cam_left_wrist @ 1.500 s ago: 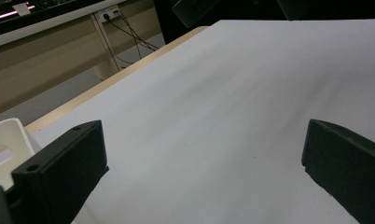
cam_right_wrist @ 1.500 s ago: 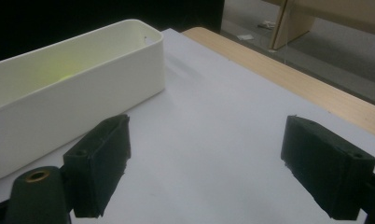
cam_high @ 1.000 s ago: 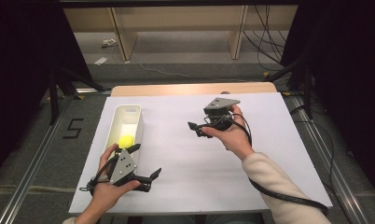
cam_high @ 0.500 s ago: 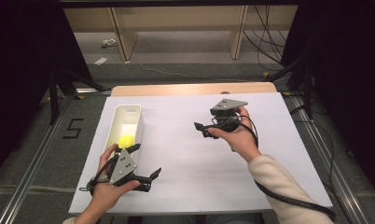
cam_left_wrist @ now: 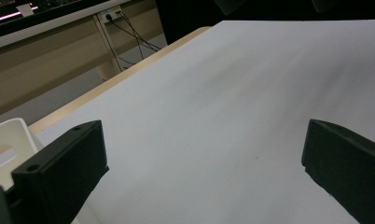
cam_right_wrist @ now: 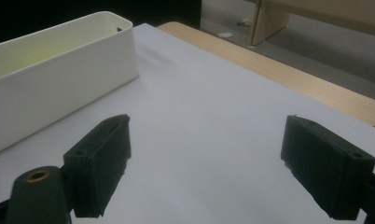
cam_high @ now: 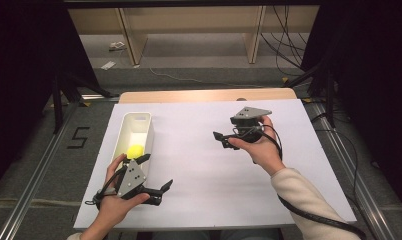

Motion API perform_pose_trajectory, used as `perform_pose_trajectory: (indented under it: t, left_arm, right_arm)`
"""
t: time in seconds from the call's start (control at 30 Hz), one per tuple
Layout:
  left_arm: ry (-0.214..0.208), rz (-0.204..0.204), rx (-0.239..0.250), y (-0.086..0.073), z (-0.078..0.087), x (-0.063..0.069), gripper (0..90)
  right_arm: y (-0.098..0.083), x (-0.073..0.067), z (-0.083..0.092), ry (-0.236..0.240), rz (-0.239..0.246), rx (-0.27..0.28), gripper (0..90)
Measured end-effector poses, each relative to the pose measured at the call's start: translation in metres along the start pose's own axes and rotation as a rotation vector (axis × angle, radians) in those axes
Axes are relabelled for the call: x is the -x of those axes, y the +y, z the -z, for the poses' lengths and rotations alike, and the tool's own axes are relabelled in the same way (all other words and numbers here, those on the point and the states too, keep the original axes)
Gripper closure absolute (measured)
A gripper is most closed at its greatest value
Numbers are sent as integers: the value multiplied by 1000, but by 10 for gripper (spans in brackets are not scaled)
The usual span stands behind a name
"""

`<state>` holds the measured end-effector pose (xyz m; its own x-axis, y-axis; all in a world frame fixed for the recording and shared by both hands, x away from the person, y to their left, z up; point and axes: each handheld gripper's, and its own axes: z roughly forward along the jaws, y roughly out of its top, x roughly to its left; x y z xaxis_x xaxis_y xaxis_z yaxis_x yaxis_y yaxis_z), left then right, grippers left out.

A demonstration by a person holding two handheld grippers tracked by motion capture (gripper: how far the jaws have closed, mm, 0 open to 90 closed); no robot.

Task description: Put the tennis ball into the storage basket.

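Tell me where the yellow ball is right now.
In the high view, the yellow ball lies inside the white bin at the table's left, at its near end, just beyond the left gripper.

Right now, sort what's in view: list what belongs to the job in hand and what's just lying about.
Job in hand:
- white bin
- yellow ball inside the bin
- left gripper, jaws open, nothing between them
- right gripper, jaws open, nothing between them

Lying about:
- scraps on the floor beyond the table
- cables on the floor

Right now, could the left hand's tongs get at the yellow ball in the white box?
Probably yes: the left tongs are open, right beside the open-topped white box, and nothing covers the yellow ball.
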<state>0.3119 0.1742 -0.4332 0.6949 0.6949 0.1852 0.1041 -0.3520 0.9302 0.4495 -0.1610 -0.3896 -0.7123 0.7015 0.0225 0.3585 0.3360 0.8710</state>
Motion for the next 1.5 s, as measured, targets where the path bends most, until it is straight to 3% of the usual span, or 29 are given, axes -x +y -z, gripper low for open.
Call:
perform_pose_trajectory:
  t: [1.5]
  left_arm:
    - [6,2,2,0,0,0,0]
  right_arm:
    - [-26,21,34,-57,-42,0,167]
